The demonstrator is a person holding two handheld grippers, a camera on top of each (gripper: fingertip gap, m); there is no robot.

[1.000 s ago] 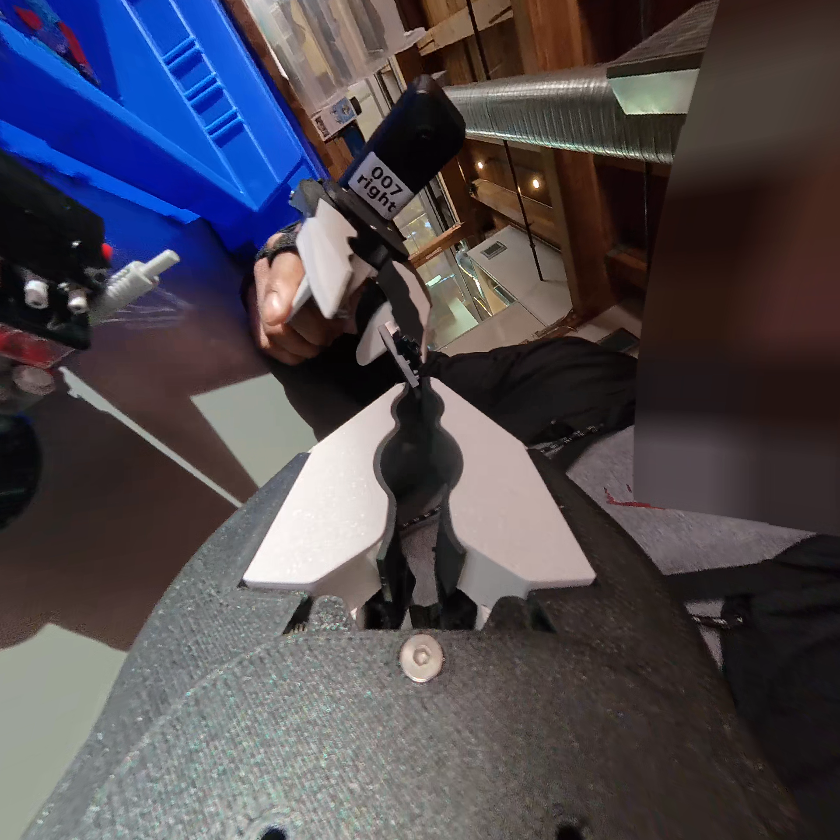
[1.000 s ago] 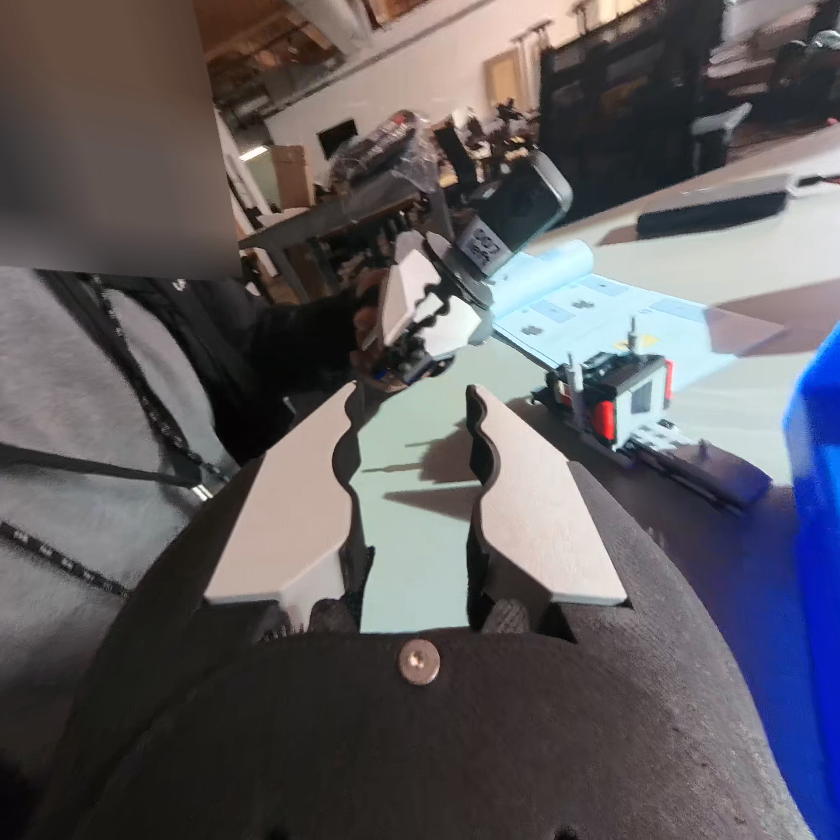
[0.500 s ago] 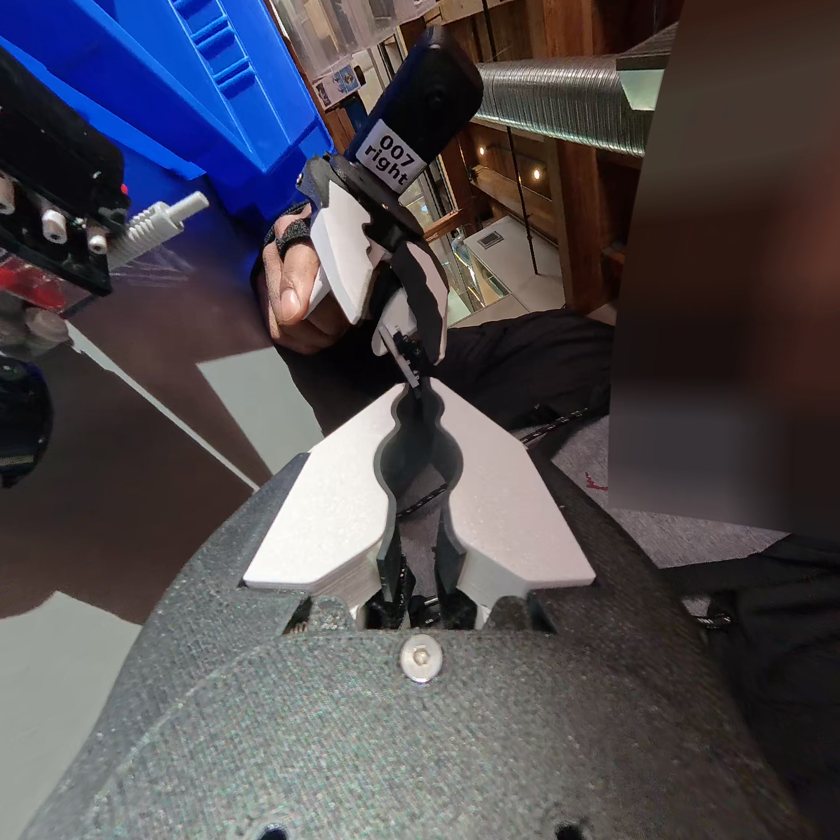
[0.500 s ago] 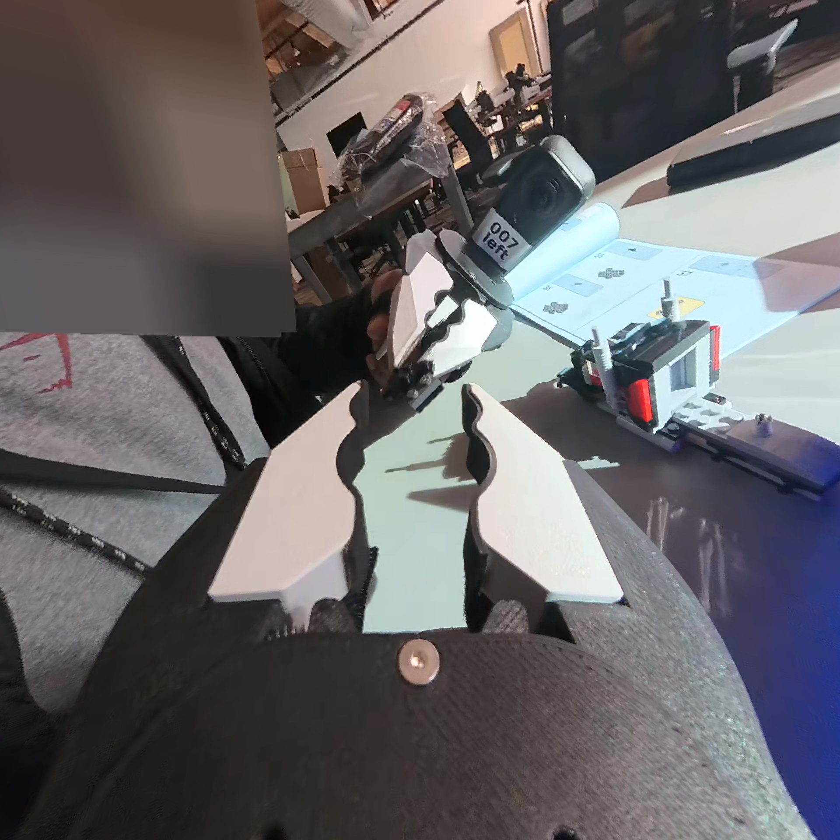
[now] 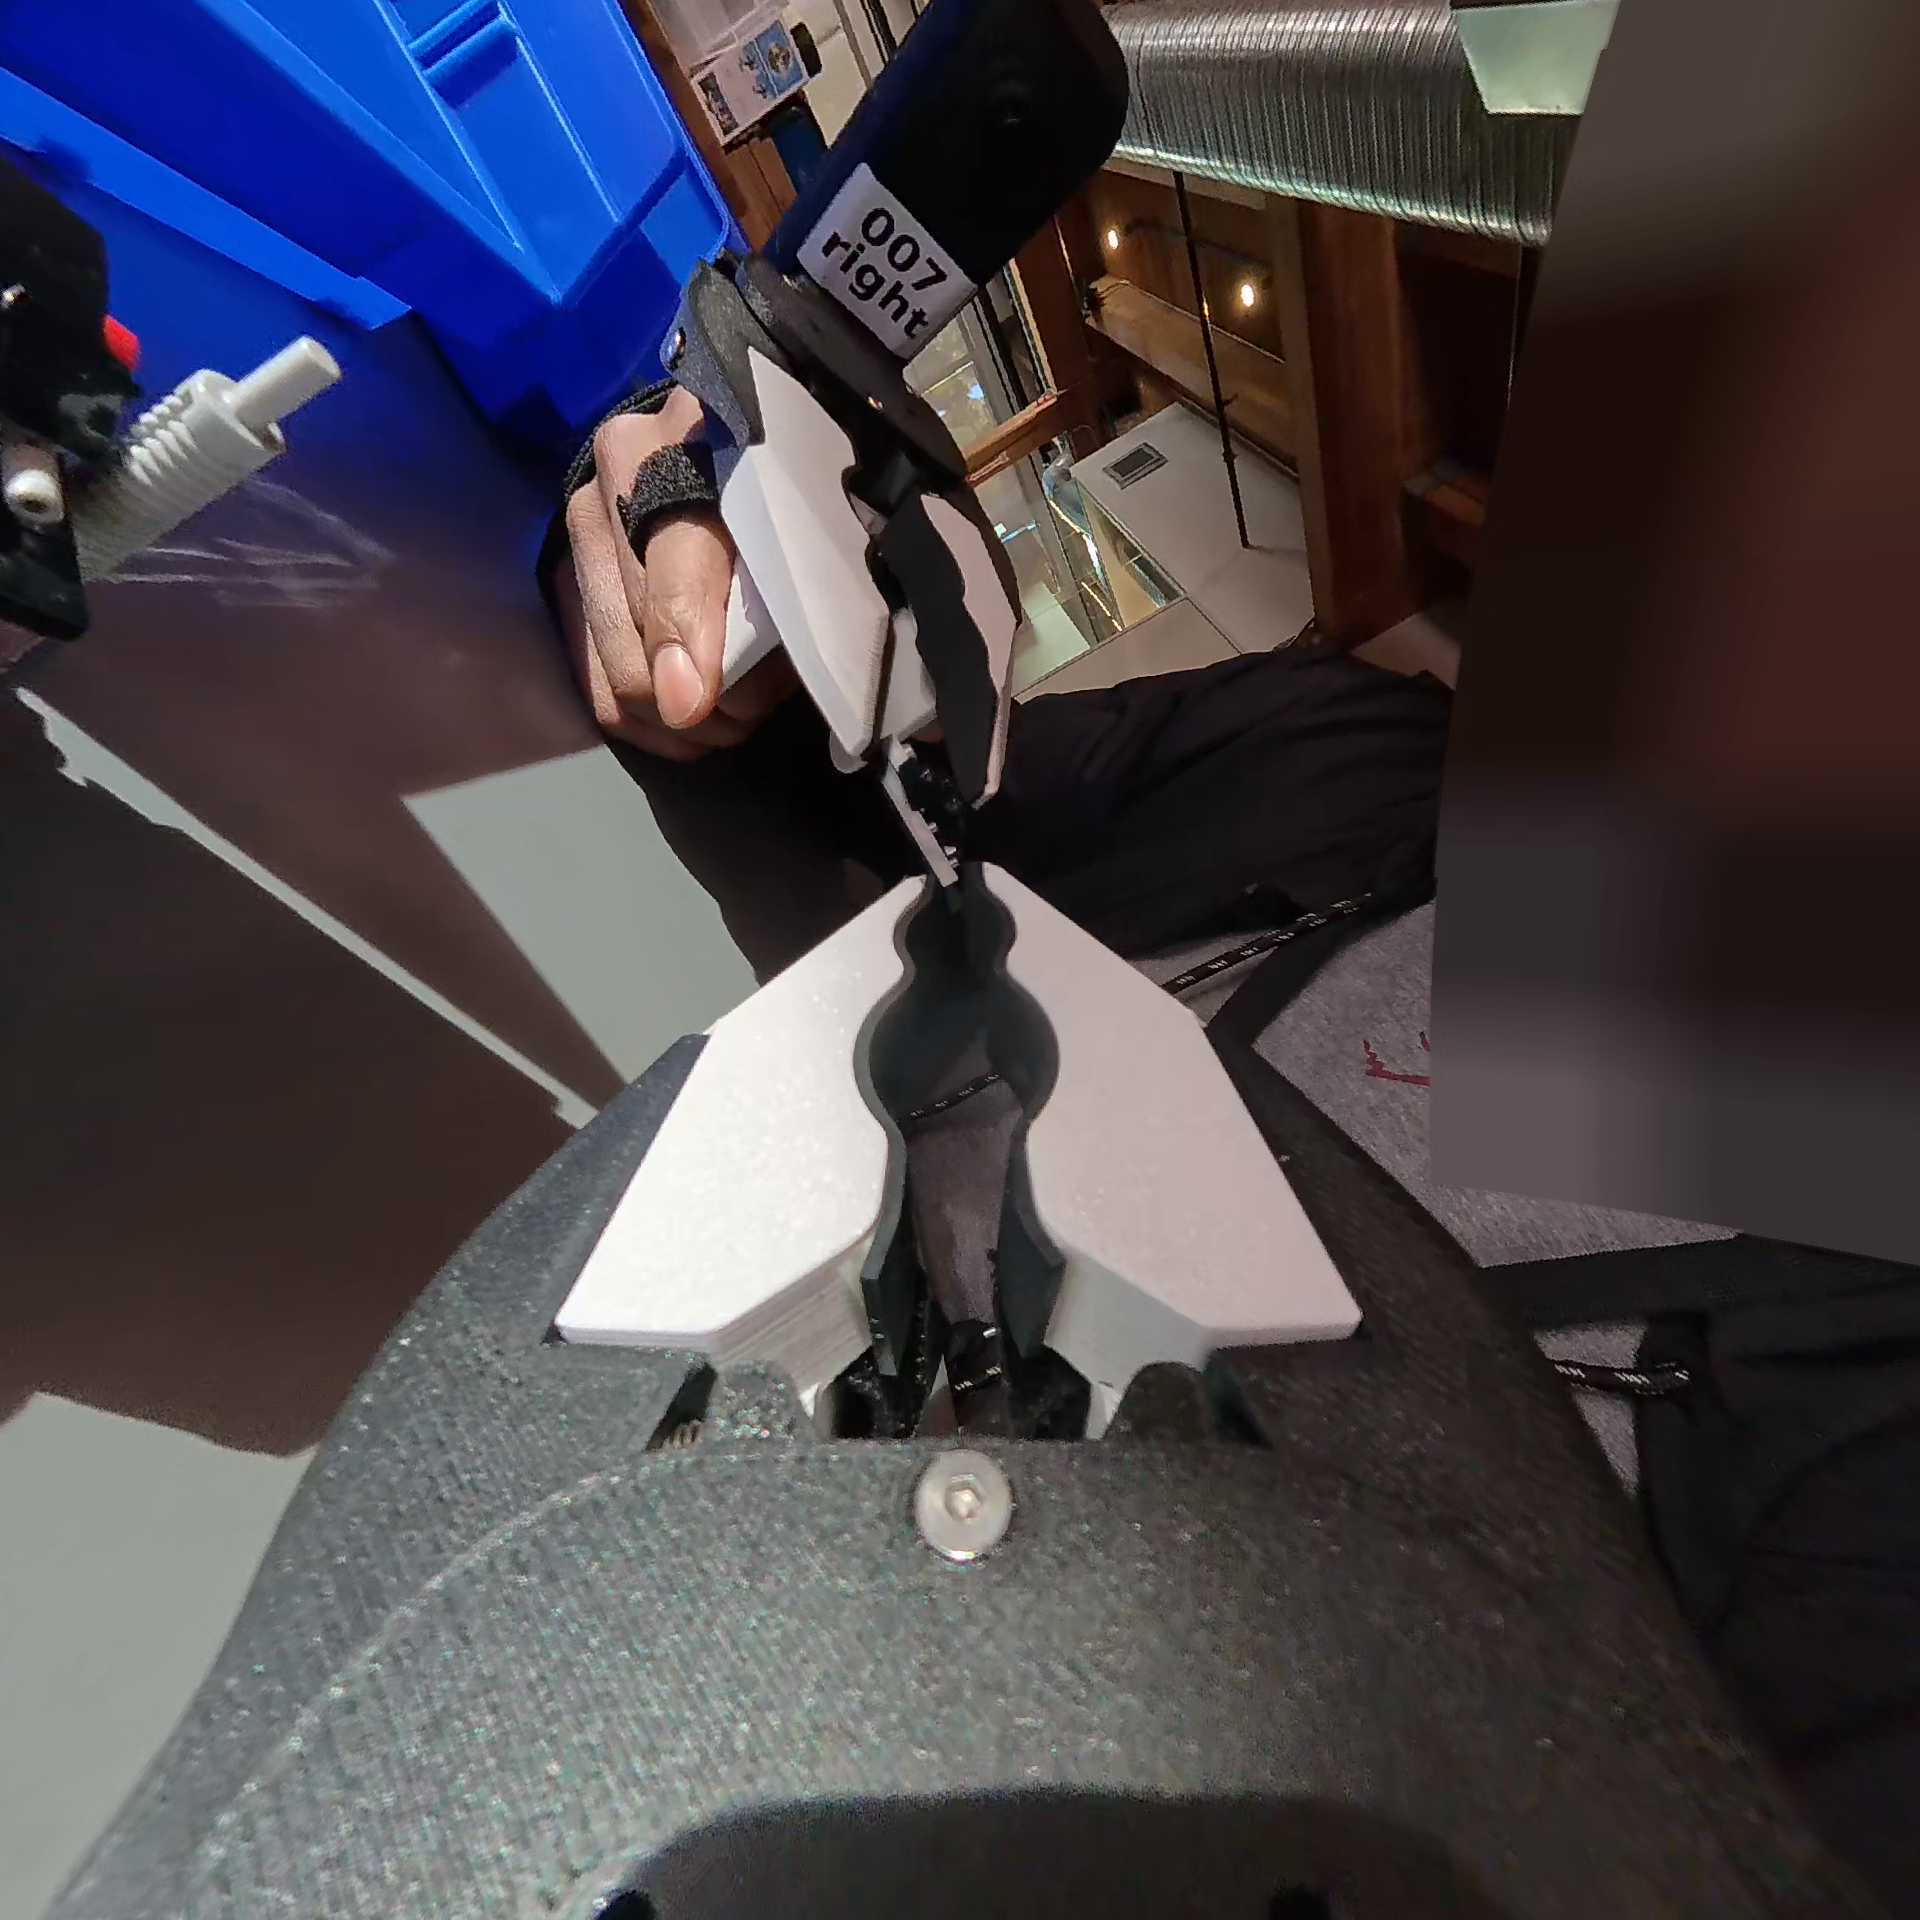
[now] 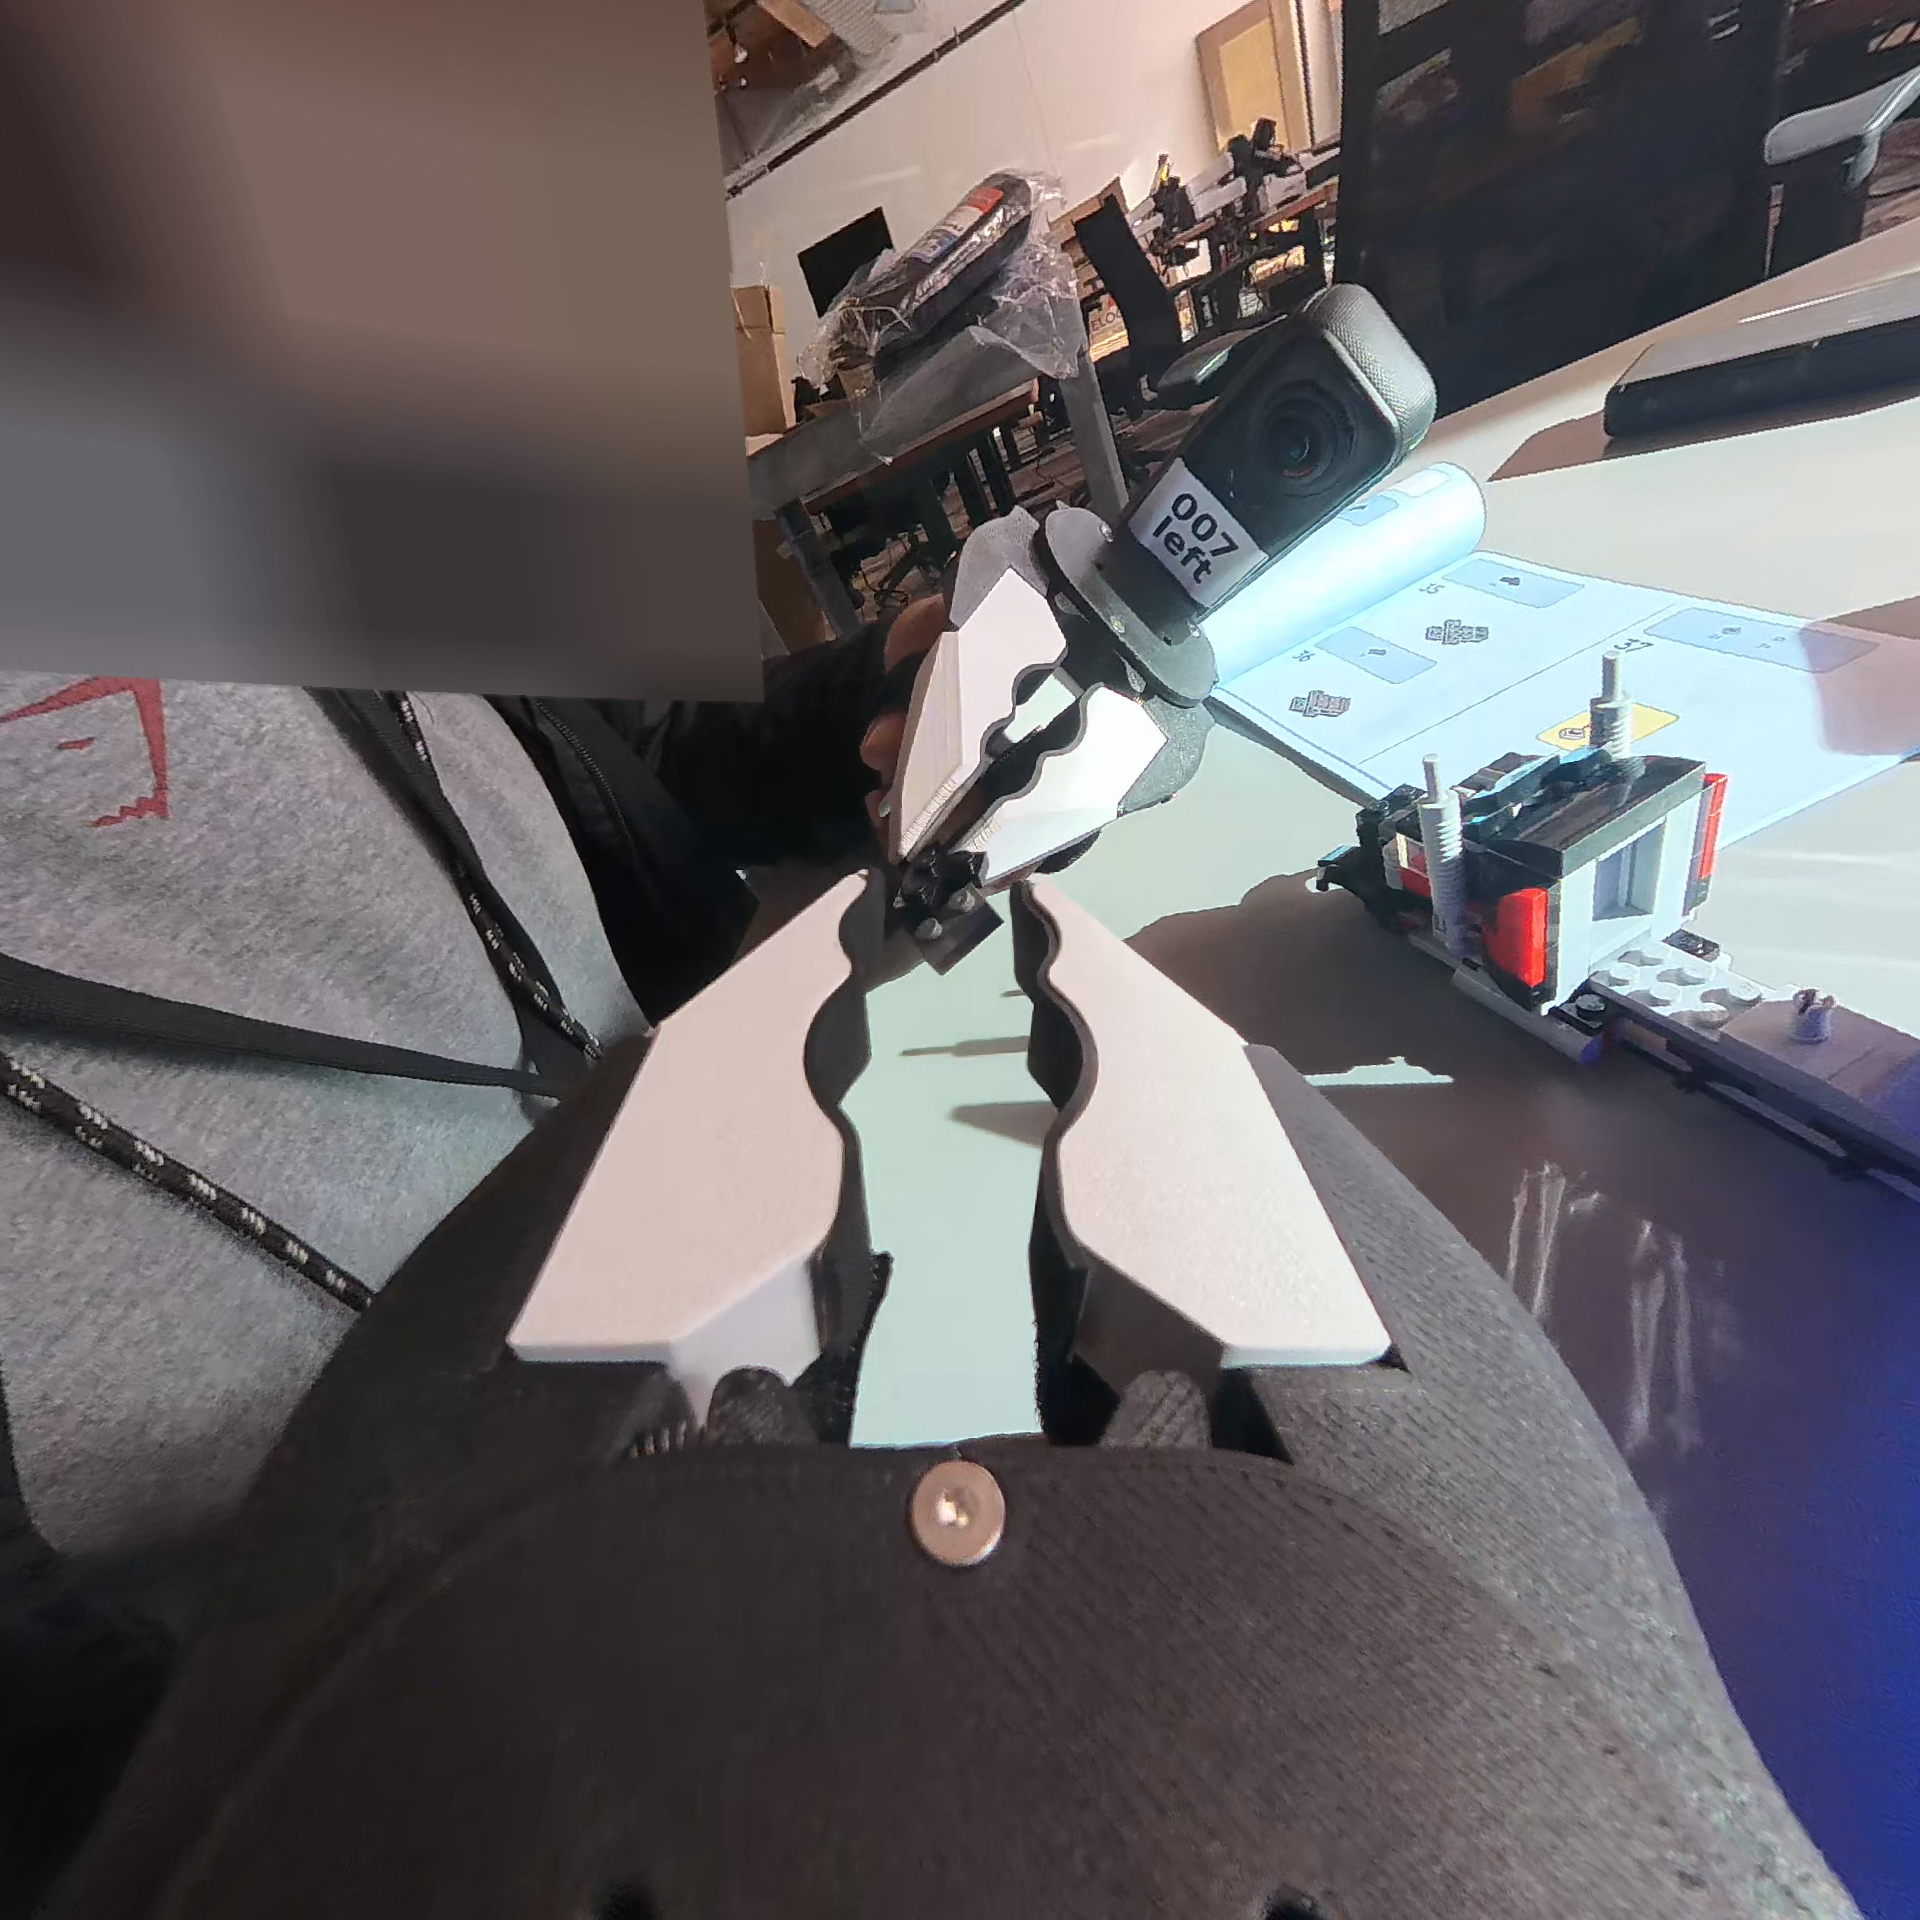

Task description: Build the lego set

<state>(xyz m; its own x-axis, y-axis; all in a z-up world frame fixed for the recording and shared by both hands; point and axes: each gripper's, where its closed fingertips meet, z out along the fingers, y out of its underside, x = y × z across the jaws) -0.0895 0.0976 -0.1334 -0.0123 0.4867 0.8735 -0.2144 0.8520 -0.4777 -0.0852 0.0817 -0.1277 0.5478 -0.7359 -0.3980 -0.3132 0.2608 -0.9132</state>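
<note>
Only the right wrist view shows one open booklet [image 6: 1538, 644]; left gripper [image 6: 940, 883] jaws clamp one small dark lego piece [image 6: 940, 920], right gripper [image 6: 940, 914] jaws stand apart.

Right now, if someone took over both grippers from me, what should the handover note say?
Left gripper: shut on a small black lego piece, held in the air above the table.
Right gripper: open, fingertips either side of that piece, not closed on it.
The partly built model stands on the table by the open instruction booklet; a blue bin is nearby.
Done: the model's body is partly assembled.
Left: probably regrip or adjust the piece, fit it to the model, then continue the build.
</note>
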